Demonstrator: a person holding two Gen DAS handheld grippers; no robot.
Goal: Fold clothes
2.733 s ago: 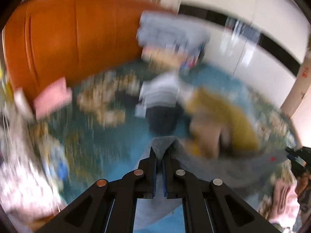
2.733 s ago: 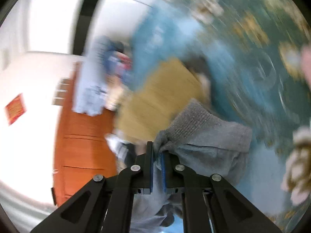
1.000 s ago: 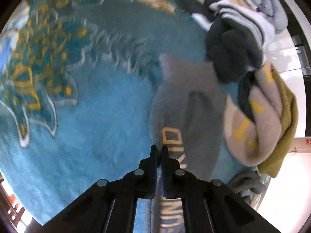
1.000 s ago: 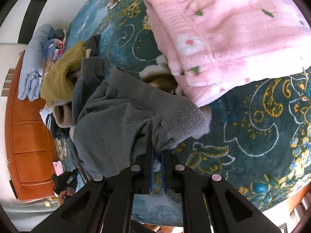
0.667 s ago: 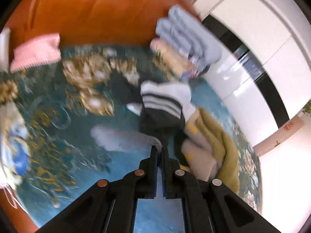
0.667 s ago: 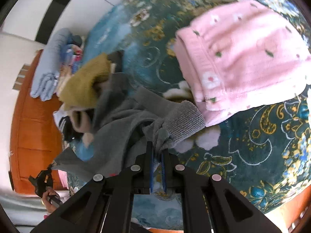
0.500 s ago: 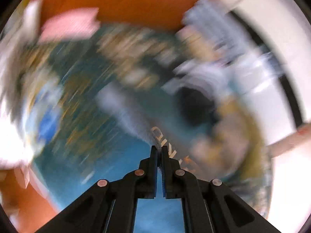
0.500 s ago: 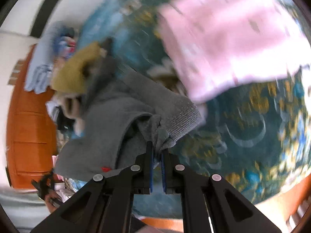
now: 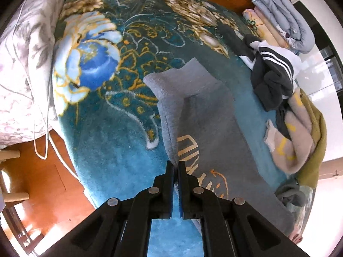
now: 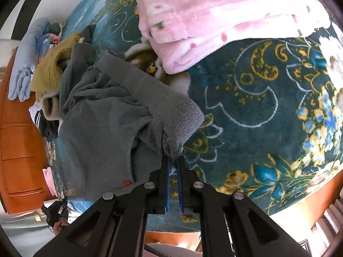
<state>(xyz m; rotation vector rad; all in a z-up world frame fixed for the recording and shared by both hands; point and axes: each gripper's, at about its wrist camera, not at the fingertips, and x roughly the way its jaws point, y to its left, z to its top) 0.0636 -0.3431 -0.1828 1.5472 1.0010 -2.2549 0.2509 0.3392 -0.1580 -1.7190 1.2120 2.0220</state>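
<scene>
1. grey sweatshirt (image 9: 205, 115), fleecy, with tan lettering just ahead of the left claw, lies spread flat, stretching away forward and to the right of it.
2. its ribbed cuff (image 10: 182, 115) sits bunched directly ahead of the right claw, body rumpled to the left.

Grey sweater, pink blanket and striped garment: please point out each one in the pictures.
Grey sweater (image 9: 205, 115): left wrist view, on its flat middle above the gold print.
Pink blanket (image 10: 214, 15): right wrist view, on its top face.
Striped garment (image 9: 276, 61): left wrist view, on its white stripes.
</scene>
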